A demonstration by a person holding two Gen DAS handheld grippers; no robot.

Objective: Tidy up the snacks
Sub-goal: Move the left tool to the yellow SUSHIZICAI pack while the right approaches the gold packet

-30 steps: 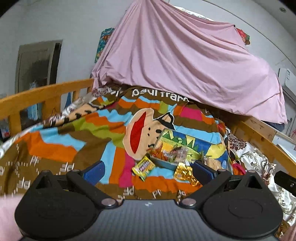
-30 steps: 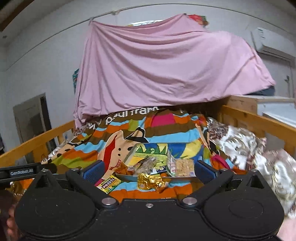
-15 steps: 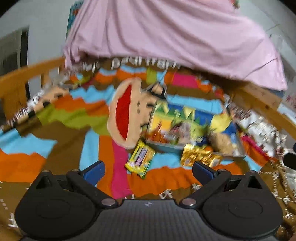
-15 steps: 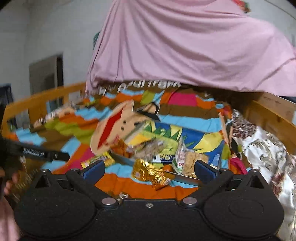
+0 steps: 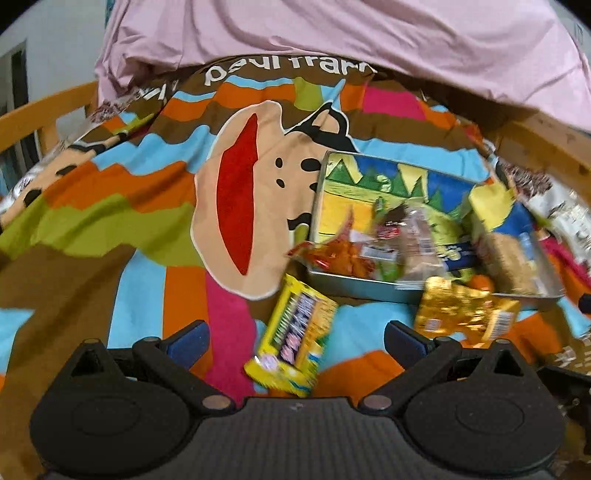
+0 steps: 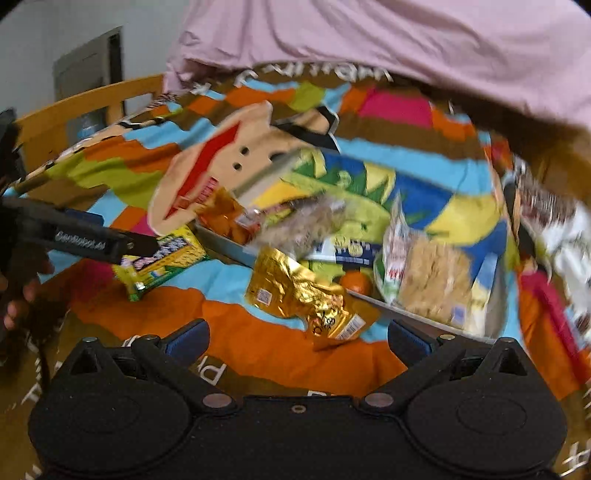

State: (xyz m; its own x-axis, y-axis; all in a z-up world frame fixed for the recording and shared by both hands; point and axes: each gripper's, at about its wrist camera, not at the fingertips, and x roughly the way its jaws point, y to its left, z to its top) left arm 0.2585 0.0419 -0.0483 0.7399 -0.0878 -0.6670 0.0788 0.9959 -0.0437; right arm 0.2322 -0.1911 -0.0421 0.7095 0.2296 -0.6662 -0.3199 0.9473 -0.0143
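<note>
A metal tin tray (image 5: 354, 286) with a cartoon picture inside lies on the striped blanket and holds several snack packs. A yellow snack pack (image 5: 293, 341) lies on the blanket just before the tray, between my left gripper's open fingers (image 5: 295, 338). A gold foil pack (image 6: 306, 295) lies at the tray's front edge, just beyond my open right gripper (image 6: 297, 338). The gold pack (image 5: 465, 314) and the tray (image 6: 229, 247) show in both views. The left gripper's finger (image 6: 96, 240) reaches over the yellow pack (image 6: 162, 258) in the right wrist view.
A colourful striped blanket (image 5: 110, 221) covers the bed. A pink sheet (image 5: 332, 33) drapes a mound at the back. Wooden bed rails (image 5: 40, 110) run along the left and right (image 5: 546, 136). A patterned silvery cloth (image 6: 554, 221) lies at the right.
Both grippers have moved forward and down toward the snacks. The yellow pack now sits between the left fingers and the gold pack lies close before the right gripper.
</note>
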